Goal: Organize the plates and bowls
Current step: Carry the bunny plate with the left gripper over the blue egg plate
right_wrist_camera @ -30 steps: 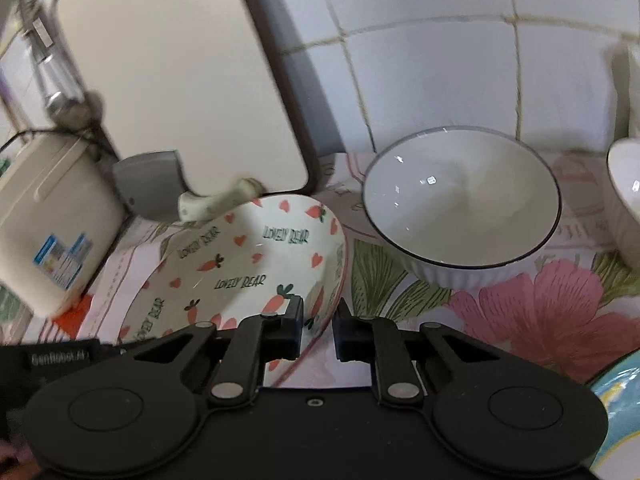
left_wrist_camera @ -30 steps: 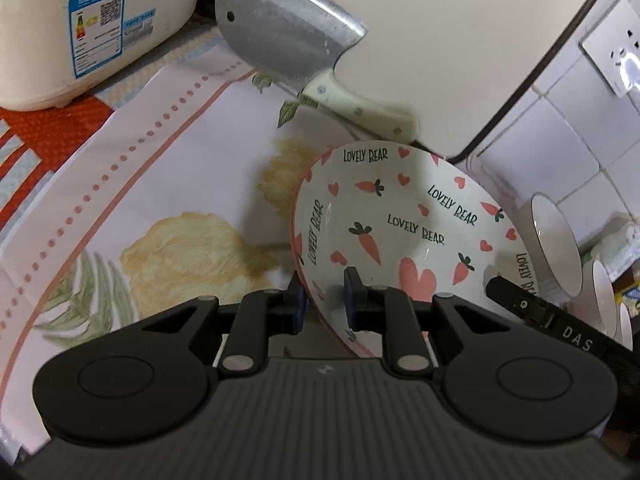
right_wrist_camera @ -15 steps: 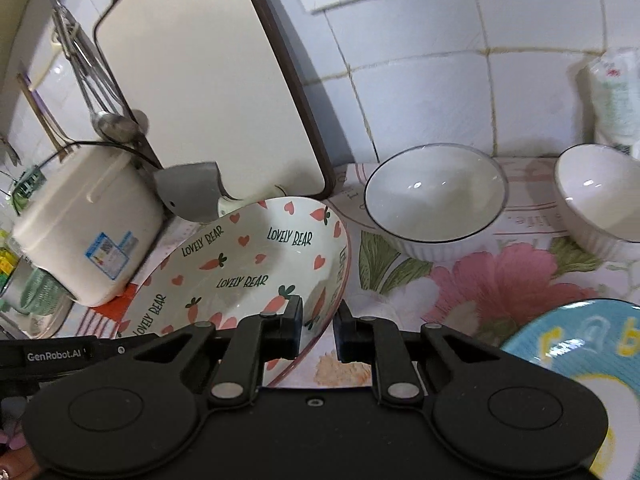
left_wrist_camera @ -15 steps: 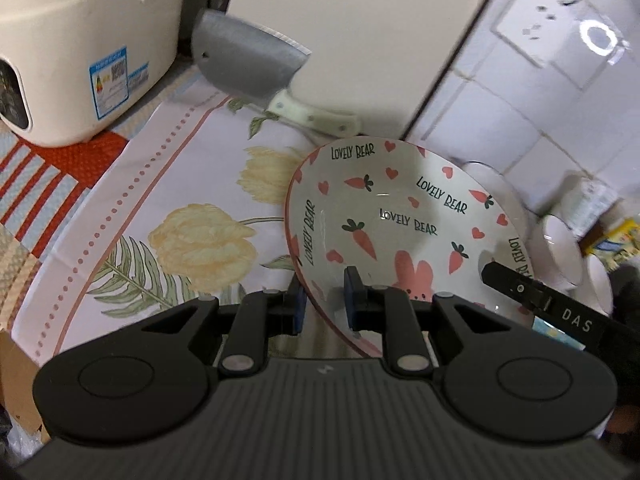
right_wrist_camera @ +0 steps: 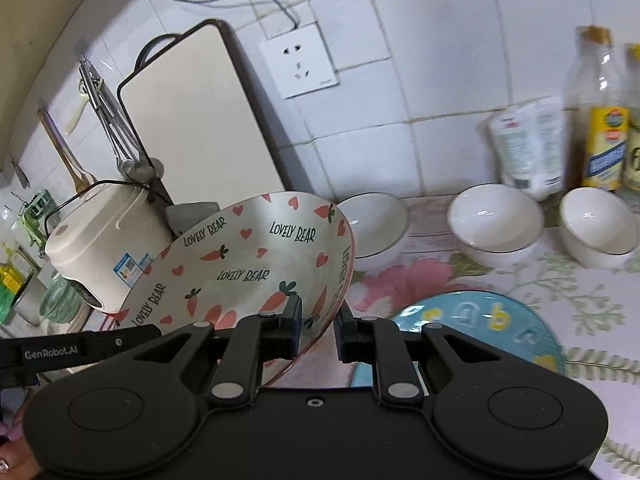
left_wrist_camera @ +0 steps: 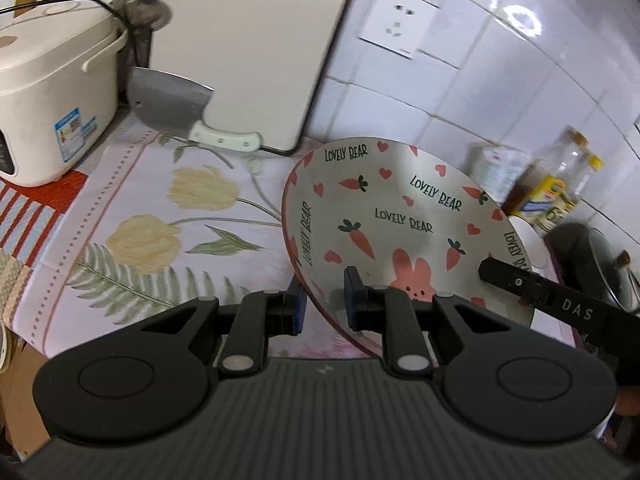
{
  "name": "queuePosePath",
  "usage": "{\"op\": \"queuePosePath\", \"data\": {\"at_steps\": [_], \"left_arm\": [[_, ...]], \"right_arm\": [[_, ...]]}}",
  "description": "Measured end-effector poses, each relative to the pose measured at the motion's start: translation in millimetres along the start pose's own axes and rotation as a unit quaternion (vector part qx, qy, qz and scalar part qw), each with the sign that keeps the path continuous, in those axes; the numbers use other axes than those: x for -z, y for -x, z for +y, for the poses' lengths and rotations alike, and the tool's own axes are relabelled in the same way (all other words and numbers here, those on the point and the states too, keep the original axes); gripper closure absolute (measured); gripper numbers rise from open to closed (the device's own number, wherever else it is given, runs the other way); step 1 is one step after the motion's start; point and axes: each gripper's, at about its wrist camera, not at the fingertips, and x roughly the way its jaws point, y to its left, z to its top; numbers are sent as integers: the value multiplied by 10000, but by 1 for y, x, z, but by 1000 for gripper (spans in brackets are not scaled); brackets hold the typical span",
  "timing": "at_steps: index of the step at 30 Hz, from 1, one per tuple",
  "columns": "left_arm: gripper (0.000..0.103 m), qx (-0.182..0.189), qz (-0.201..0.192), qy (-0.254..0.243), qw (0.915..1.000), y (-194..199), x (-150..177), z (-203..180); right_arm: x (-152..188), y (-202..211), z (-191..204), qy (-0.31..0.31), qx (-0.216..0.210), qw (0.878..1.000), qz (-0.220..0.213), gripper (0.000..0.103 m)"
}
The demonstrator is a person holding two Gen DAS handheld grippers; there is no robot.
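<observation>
A white deep plate (left_wrist_camera: 400,216) printed with carrots, hearts and "LOVELY BEAR" is held in the air, tilted, above the counter. My left gripper (left_wrist_camera: 322,306) is shut on its near-left rim. My right gripper (right_wrist_camera: 318,326) is shut on the opposite rim of the same plate (right_wrist_camera: 248,264). Three white bowls (right_wrist_camera: 378,222) (right_wrist_camera: 496,220) (right_wrist_camera: 598,226) stand along the tiled wall. A blue plate with letters (right_wrist_camera: 480,324) lies on the cloth under my right gripper.
A cleaver (left_wrist_camera: 176,108) leans by an upright cutting board (left_wrist_camera: 248,48). A cream rice cooker (left_wrist_camera: 48,96) stands at the left. Oil bottles (right_wrist_camera: 600,108) and a white packet (right_wrist_camera: 528,144) stand at the right wall. A floral cloth (left_wrist_camera: 160,216) covers the counter.
Both grippers have lifted the carrot plate up off the counter and pulled back; more of the wall, socket and bowls now shows. Both grips are unchanged.
</observation>
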Motion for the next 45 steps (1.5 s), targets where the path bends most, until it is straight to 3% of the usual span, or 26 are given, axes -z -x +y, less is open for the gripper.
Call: {"op": "queuePosePath", "data": {"at_steps": [17, 32, 45], "left_arm": [[86, 364, 434, -421, 9975, -18, 47, -63], [86, 533, 980, -365, 9931, -71, 67, -77], [85, 507, 1353, -248, 9892, -103, 72, -78]], "right_arm": [[35, 56, -60, -287, 456, 9985, 91, 81], [55, 45, -99, -529, 860, 9939, 433, 81], [65, 27, -110, -460, 1101, 9905, 681, 80]]}}
